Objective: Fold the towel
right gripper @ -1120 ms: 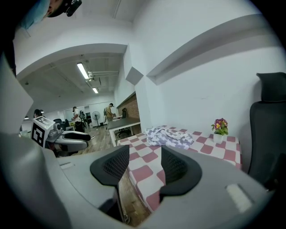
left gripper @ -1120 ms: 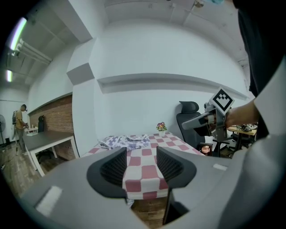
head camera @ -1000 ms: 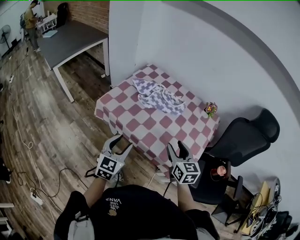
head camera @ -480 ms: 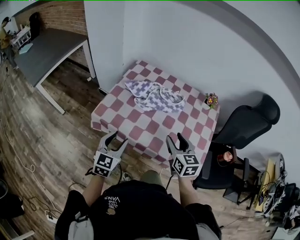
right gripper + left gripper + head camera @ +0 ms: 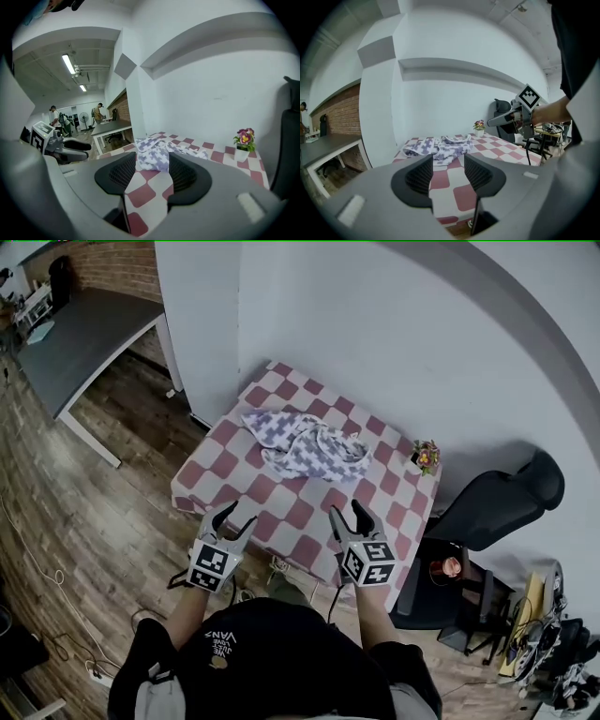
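On table (image 5: 225,465) | towel (image 5: 305,442) lengthwise along wall (image 5: 375,343) | left gripper (image 5: 234,517), right gripper (image 5: 348,512) fingers spread, empty

A flower pot (image 5: 426,457) stands near a black chair (image 5: 492,507).

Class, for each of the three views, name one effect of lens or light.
Head view: fisheye bends the ledge on the wall into an arc. Left gripper view: black corners ring a round picture. Right gripper view: ceiling lamps glow bright; the towel looks sharp.
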`<state>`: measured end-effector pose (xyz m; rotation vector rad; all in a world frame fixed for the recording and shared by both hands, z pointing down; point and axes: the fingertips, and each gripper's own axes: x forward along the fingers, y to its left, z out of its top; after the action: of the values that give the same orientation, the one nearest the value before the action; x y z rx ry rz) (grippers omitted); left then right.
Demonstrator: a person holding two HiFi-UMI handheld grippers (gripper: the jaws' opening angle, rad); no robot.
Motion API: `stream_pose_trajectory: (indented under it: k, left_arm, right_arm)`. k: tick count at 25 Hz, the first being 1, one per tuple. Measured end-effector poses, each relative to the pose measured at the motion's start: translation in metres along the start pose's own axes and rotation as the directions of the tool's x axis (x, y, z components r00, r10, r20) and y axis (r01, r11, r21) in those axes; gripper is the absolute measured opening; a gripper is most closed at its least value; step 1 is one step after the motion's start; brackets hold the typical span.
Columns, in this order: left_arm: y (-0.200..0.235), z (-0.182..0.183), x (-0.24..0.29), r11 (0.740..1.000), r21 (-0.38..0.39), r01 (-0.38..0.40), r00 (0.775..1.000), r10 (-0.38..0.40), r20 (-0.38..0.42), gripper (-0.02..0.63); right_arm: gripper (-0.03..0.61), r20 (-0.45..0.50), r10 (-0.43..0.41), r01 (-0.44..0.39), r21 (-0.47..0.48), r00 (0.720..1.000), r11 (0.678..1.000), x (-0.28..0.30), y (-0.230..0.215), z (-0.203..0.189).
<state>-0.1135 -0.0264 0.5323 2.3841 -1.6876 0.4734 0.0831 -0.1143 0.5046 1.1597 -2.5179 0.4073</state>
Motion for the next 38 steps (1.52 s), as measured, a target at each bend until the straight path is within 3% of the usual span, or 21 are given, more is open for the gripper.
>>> stream_pose_trajectory:
  k: [10,20,29,32,33,36,38]
  left_arm:
    - [0.02,0.005,0.087,0.999,0.035,-0.027,0.996,0.03,-0.08,0.183]
    - [0.029,-0.03,0.161,0.99,0.138,-0.004,0.966,0.039,-0.254,0.199]
    - [0.031,-0.053,0.208,0.953,0.289,0.092,0.928,0.023,-0.371,0.219]
    - [0.028,-0.059,0.218,0.938,0.317,0.142,0.915,-0.002,-0.404,0.216]
    - [0.028,-0.06,0.22,0.934,0.323,0.154,0.912,-0.009,-0.411,0.214]
    - [0.028,-0.061,0.218,0.931,0.319,0.177,0.91,-0.031,-0.413,0.036]
    - [0.026,-0.06,0.212,0.932,0.307,0.192,0.911,-0.052,-0.41,0.021]
  right_arm:
    - [0.213,-0.071,0.059,-0.064,-0.076,0.996,0.995,0.098,-0.054,0.024]
    - [0.213,-0.183,0.109,-0.139,-0.159,0.977,0.977,0.193,-0.068,-0.011]
    - [0.212,-0.197,-0.03,-0.068,-0.474,0.98,0.878,0.228,-0.068,-0.036]
    - [0.026,-0.15,-0.068,-0.01,-0.468,0.986,0.884,0.224,-0.076,-0.026]
    - [0.025,-0.132,-0.077,0.008,-0.458,0.988,0.889,0.22,-0.079,-0.02]
    - [0.023,-0.08,-0.112,0.068,-0.421,0.99,0.905,0.203,-0.093,-0.001]
    - [0.021,-0.045,-0.134,0.106,-0.39,0.99,0.915,0.187,-0.101,0.014]
